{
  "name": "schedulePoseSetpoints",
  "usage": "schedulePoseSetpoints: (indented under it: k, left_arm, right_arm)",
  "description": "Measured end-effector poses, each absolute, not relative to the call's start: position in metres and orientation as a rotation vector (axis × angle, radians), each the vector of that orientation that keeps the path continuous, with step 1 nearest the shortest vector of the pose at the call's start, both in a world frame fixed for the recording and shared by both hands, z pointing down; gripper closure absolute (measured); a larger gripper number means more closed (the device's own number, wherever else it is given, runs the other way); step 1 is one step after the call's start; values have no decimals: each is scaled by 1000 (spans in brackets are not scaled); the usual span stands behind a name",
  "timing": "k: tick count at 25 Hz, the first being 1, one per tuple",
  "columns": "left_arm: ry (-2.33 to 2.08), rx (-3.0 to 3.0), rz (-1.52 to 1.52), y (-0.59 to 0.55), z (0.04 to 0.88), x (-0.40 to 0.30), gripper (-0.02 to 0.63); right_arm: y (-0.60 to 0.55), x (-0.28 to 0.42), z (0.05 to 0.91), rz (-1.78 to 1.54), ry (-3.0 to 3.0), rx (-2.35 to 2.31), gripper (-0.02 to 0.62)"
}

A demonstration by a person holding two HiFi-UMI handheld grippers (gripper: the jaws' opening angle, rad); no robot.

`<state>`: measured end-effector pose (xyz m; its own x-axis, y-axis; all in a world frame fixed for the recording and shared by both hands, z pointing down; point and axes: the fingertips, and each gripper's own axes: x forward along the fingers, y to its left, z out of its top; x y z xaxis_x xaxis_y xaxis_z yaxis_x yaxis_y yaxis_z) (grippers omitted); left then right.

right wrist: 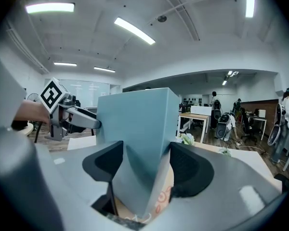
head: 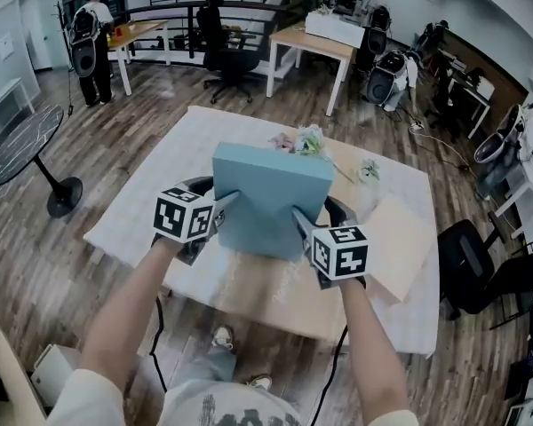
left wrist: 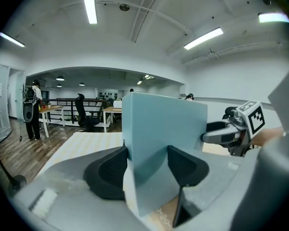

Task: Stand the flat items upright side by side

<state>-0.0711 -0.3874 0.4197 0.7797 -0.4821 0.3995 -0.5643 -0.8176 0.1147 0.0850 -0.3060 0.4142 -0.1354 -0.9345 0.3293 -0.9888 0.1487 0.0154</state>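
blue box (head: 271, 198): stiff, probably light, slick | left tongs (left wrist: 147, 170) and right tongs (right wrist: 142, 170) both clamp it | hold opposite edges

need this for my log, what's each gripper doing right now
Left gripper: closed on the blue box.
Right gripper: closed on the same blue box.

pale blue box (head: 271, 198); black-and-white marker cubes (head: 185, 214); tan board (head: 400, 247)
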Motion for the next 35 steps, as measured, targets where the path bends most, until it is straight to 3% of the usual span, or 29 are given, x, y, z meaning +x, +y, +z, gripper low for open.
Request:
schedulePoseSetpoints:
  k: [20, 29, 35]
  left_arm:
    - [-1019, 2693, 508, -362, 420, -88, 342]
    - [-1055, 2696, 527, -362, 424, -91, 342]
    - [-1055, 2689, 543, -364, 431, -93, 342]
  right_arm:
    - [-283, 80, 414, 197, -2412, 1541, 276]
    - [-308, 72, 421, 193, -2630, 1295, 152]
    - [-333, 80, 421, 238, -2673, 1283, 140]
